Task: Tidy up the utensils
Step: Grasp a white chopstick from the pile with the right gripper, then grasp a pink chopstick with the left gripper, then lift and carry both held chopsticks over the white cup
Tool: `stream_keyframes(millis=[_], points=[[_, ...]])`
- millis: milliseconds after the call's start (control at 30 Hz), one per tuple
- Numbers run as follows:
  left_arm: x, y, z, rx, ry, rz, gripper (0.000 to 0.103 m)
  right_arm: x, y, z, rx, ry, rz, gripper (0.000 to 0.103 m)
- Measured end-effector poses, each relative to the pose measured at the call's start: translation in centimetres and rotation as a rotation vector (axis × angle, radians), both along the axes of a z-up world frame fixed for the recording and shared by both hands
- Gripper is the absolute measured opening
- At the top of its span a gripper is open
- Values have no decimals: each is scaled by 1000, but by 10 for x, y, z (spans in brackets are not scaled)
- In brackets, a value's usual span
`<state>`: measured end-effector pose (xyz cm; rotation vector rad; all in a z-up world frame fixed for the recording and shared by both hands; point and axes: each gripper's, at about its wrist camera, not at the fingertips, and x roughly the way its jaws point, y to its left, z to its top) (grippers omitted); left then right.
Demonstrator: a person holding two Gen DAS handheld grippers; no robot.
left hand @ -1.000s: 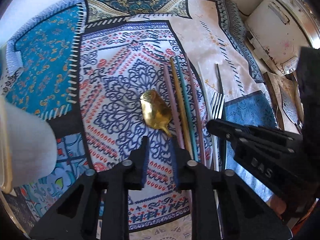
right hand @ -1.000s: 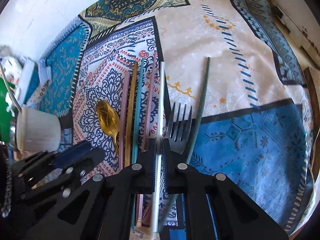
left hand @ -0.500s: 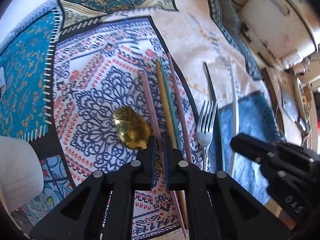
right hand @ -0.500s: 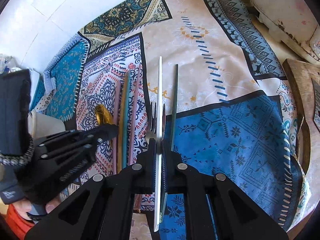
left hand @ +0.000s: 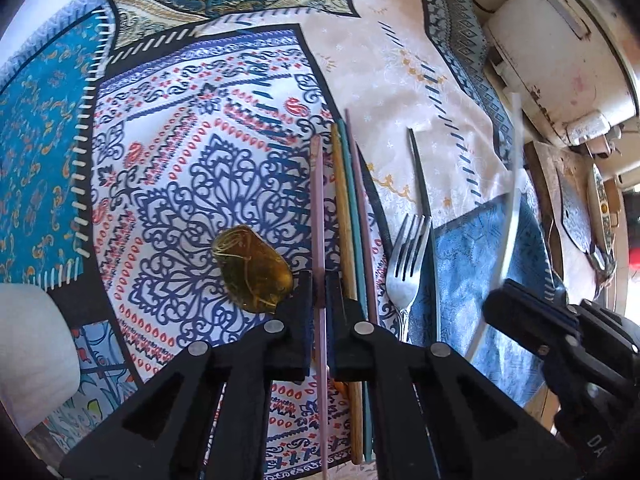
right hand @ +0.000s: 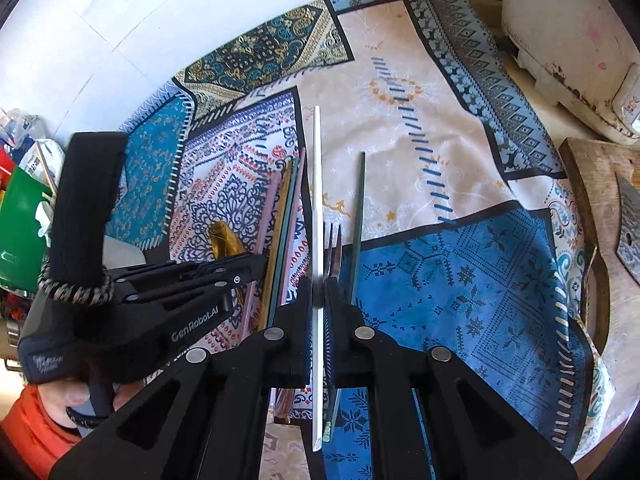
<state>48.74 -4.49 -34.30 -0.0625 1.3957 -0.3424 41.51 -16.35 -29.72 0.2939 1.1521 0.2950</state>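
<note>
Patchwork-printed cloth [left hand: 224,128], soft and creased, spread across the surface under everything. Off its right edge, a scuffed white appliance [left hand: 560,48] and a worn wooden board [right hand: 592,216]. On the cloth, right of the fork, the black right gripper [right hand: 318,312], pinched tight on a flat white chopstick [right hand: 317,208], raised above the cloth and running straight forward between the pads. Left of the fork, the black left gripper [left hand: 319,312], nearly closed around a thin pink chopstick [left hand: 318,208]; whether pads actually press it, cannot tell. Just left of the fork, a bundle lying parallel: wooden chopstick [left hand: 343,208], teal chopstick [left hand: 354,208], second pink chopstick [left hand: 362,208], all slim, straight rods. Silver metal fork [left hand: 404,256] flat on the cloth, tines pointing away, between bundle and dark chopstick [left hand: 422,200], which touches its right side. Farther left of the fork, a shiny gold spoon [left hand: 252,268], bowl rounded, just beside the left gripper's left finger.
</note>
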Motion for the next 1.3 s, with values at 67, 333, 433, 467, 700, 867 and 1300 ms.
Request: stream_keyframes(millis=[67,333,433,467,700,867,1300], points=[[-2,3,6,-6,-17,8,4,-2,-1,5,-3,-15,-1,5],[-35,10,57,-5,-186,-7,4,-10,-7,30,-3,-67,-24,5],[-45,18,77,-9,-244,3,4,-12,-5,42,-3,-96,-21,5],[-49,21,85,-8,-271,9,4,-13,-4,45,-6,-105,-21,5],[-67,40,130,-14,-419,55,4,-17,7,70,-7,-176,-6,5],[-75,58,158,-27,-501,99,4,-22,20,85,-6,-221,14,5],[-88,117,214,-37,-672,233,4,-23,58,136,14,-349,89,5]])
